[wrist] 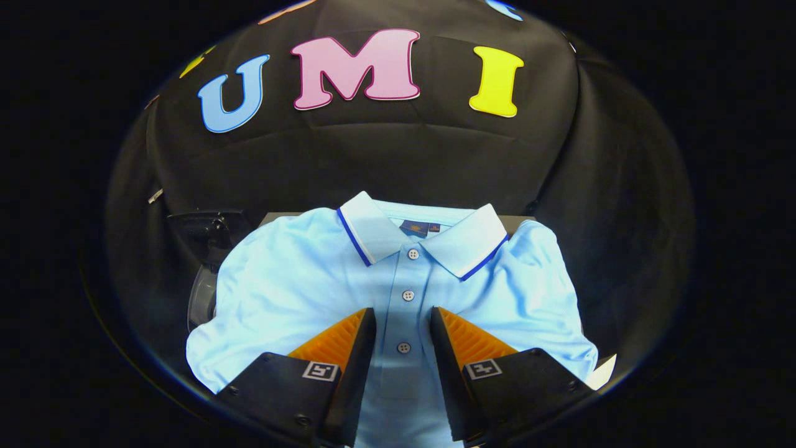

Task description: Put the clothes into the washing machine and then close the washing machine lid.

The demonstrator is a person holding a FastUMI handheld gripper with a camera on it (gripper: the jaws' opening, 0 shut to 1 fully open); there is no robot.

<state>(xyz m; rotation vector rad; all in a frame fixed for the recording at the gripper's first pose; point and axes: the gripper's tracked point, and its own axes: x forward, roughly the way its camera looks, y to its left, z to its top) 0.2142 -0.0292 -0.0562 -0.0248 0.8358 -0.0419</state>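
Black cloth booth wall behind; dark table (277,217) edge visible just behind the shirt's collar. Item: light blue polo shirt (298,280), spread flat, front up, white collar with blue trim, three buttons on the placket. Left of the shirt: dark machine part with a rounded grey rim (200,298), identity unclear. Tool (403,318): above the shirt's lower placket, fingers apart, straddling the button line, nothing gripped.

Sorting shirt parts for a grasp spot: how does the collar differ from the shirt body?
The collar is white with dark blue edging and folded over; the shirt body is plain light blue and spread flat. The collar lies beyond the open tool; the body lies under it.
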